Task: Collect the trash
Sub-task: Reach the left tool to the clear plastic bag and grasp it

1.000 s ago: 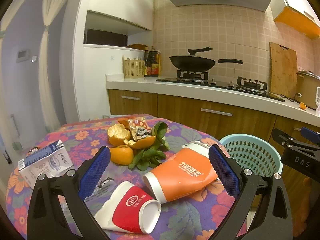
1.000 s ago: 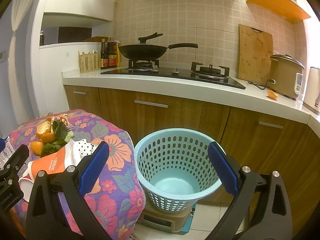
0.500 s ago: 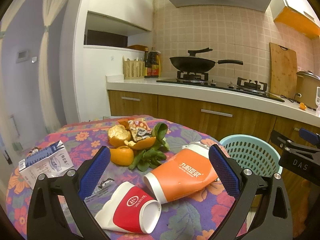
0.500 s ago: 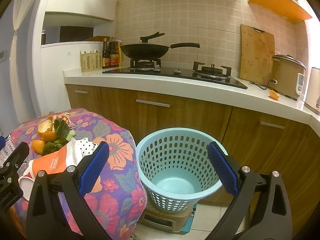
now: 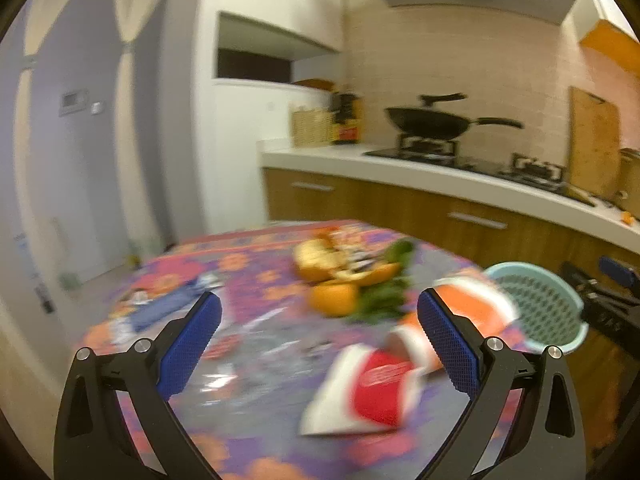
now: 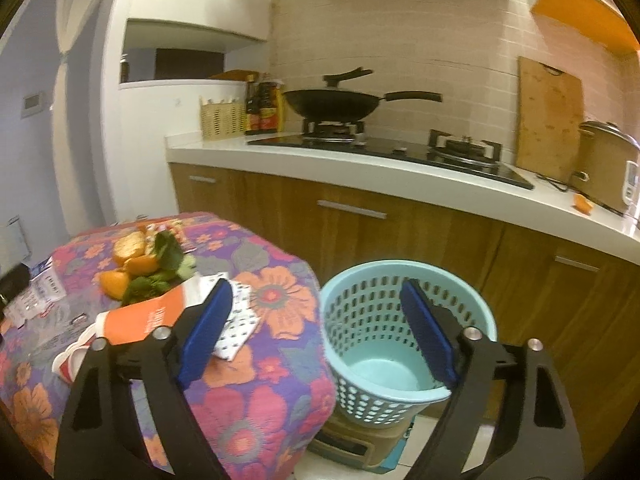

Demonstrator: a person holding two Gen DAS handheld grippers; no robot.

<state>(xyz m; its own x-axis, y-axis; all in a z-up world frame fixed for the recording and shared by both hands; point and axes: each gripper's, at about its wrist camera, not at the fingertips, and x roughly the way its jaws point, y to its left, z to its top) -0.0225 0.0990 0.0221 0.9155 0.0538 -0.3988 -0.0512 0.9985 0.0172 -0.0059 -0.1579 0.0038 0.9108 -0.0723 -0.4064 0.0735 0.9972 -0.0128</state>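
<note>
Trash lies on a floral-clothed table. A red and white paper cup lies on its side near me, an orange carton behind it, orange peels and green leaves farther back. A blue and white milk carton lies at the left. My left gripper is open and empty above the table; this view is blurred. My right gripper is open and empty, between the table's edge and the pale blue basket on the floor. The orange carton and peels show at its left.
A kitchen counter with wooden cabinets runs behind, with a black wok on the stove, a cutting board and a rice cooker. The basket stands on a small box. A polka-dot wrapper lies by the carton.
My left gripper has swung to the left, so the trash now sits right of centre and the view blurs. My right gripper has shifted left toward the table. Both stay open.
</note>
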